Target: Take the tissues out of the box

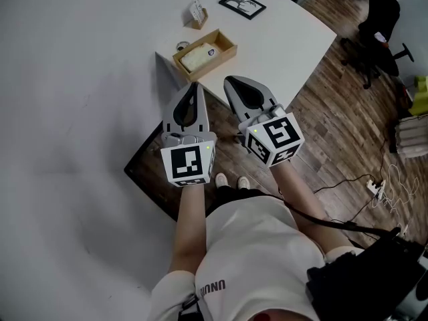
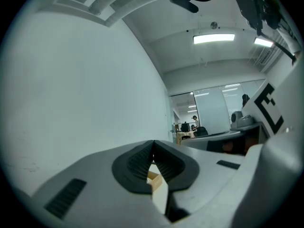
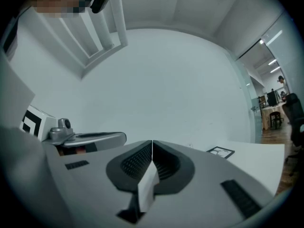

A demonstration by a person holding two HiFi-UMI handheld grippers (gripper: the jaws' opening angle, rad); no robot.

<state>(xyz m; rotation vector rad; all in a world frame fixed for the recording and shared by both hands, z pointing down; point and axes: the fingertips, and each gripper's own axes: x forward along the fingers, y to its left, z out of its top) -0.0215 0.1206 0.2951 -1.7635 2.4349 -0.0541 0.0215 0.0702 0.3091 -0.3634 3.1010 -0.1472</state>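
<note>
The person stands at the corner of a white counter (image 1: 287, 39), holding both tools up in front of the chest, side by side and pointing toward it. The left tongs (image 1: 195, 84) (image 2: 153, 141) are pressed together at the tips, with nothing between the ribbed black pads. The right tongs (image 1: 231, 79) (image 3: 152, 141) are likewise closed tip to tip and empty. Each tool carries its cube with square markers, facing up at the head camera.

The wooden box (image 1: 214, 63) sits on the near corner of the counter, open at the top, with the pale tissues (image 1: 198, 57) lying inside it. Both tongs are clear of the box, short of the counter's edge. Just behind the box is a small round object (image 1: 182, 45), too small to make out. Farther back stands a small card stand (image 1: 197, 14), and beyond it a framed picture (image 1: 242, 5) lies flat.

Below the tools is a wood-plank floor (image 1: 334, 132), where the person's light shoes (image 1: 232, 180) show. A black office chair (image 1: 378, 25) stands past the counter's far end, and a power strip (image 1: 373, 187) with cables lies on the floor to the right.
</note>
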